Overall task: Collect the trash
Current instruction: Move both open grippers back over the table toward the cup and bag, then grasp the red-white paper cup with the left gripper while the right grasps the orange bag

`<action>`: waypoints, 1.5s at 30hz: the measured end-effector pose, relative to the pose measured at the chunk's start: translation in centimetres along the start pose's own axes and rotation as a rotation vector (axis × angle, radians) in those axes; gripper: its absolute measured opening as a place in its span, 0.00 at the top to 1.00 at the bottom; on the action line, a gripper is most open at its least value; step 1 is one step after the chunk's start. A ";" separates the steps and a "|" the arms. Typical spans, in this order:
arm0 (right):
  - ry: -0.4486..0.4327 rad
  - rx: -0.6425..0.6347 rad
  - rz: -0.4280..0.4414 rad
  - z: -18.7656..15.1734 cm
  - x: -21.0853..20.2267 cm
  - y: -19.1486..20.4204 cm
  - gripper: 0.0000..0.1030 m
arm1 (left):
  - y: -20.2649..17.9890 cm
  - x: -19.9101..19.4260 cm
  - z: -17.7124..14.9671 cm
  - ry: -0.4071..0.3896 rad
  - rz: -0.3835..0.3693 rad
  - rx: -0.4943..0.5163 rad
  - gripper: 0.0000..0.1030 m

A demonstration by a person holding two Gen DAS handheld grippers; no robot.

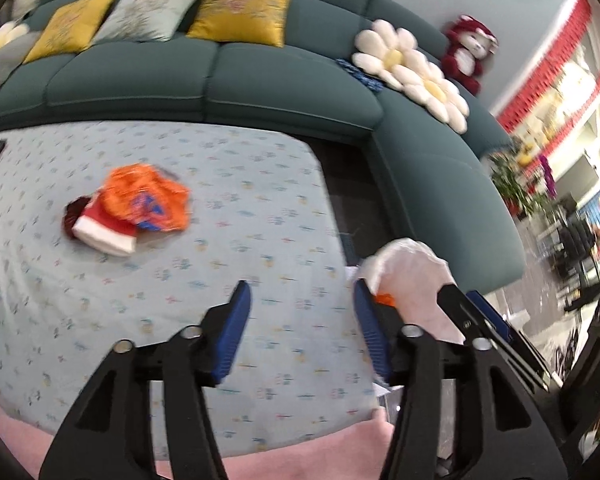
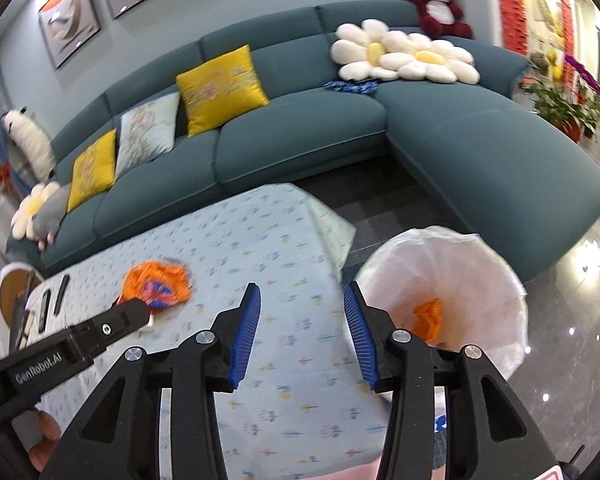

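Trash is what I am after here, and I see it in two places. Going from the biggest thing down: my teal sectional sofa [image 2: 340, 128] curves around the far side of the scene, with yellow cushions [image 2: 220, 88], two white daisy pillows [image 2: 404, 56] and a red plush bear [image 2: 436, 4] on it. In front of it is the low table [image 1: 260, 200] under a pale blue patterned cloth. Just off the table's right edge stands the bin with its white liner [image 2: 460, 256], mouth open toward my right wrist camera. On the floor of that liner lies an orange crumpled piece [image 2: 428, 316].

On the cloth, well to the left of both my tools, sits the orange wrapper [image 1: 148, 200], crumpled, with blue print on it. A red and white packet [image 1: 104, 232] touches its near left side, and something dark red shows at the packet's far end; I cannot tell what that is. Dark slim items [image 2: 54, 300] lie near the table's far left end in the right wrist view.

My left gripper [image 1: 300, 336] hangs over the cloth near the table's right edge, its blue pads spread wide with nothing between them. My right gripper [image 2: 302, 340] hovers over the table edge beside the bin, likewise spread wide and empty.
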State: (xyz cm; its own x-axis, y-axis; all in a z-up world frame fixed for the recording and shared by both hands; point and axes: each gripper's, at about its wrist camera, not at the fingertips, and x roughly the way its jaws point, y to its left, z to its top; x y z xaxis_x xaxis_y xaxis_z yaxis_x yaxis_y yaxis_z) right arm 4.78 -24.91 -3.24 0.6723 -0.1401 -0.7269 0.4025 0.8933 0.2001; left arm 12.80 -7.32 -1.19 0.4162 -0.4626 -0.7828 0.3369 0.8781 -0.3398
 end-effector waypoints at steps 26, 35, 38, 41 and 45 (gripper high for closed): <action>0.219 -0.266 0.109 -4.5 12.8 20.0 0.58 | 24.7 2.0 1.6 0.048 0.147 -0.296 0.46; 0.285 -0.292 0.096 -4.7 19.6 22.8 0.58 | 26.9 6.2 4.0 0.084 0.105 -0.315 0.46; 0.298 -0.286 0.093 -4.4 21.5 23.0 0.58 | 26.7 7.6 4.5 0.101 0.088 -0.315 0.46; 0.300 -0.287 0.096 -4.3 22.7 23.2 0.58 | 26.6 8.9 4.8 0.114 0.074 -0.321 0.46; 0.309 -0.300 0.103 -4.1 24.1 23.4 0.60 | 26.6 10.2 4.9 0.127 0.058 -0.330 0.55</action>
State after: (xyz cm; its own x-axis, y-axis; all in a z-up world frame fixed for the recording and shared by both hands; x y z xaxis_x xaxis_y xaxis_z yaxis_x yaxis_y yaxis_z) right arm 27.84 -5.63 -18.82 0.4634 0.0498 -0.8847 0.1139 0.9868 0.1152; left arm 30.17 10.73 -15.65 0.3110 -0.4098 -0.8575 0.0165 0.9045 -0.4262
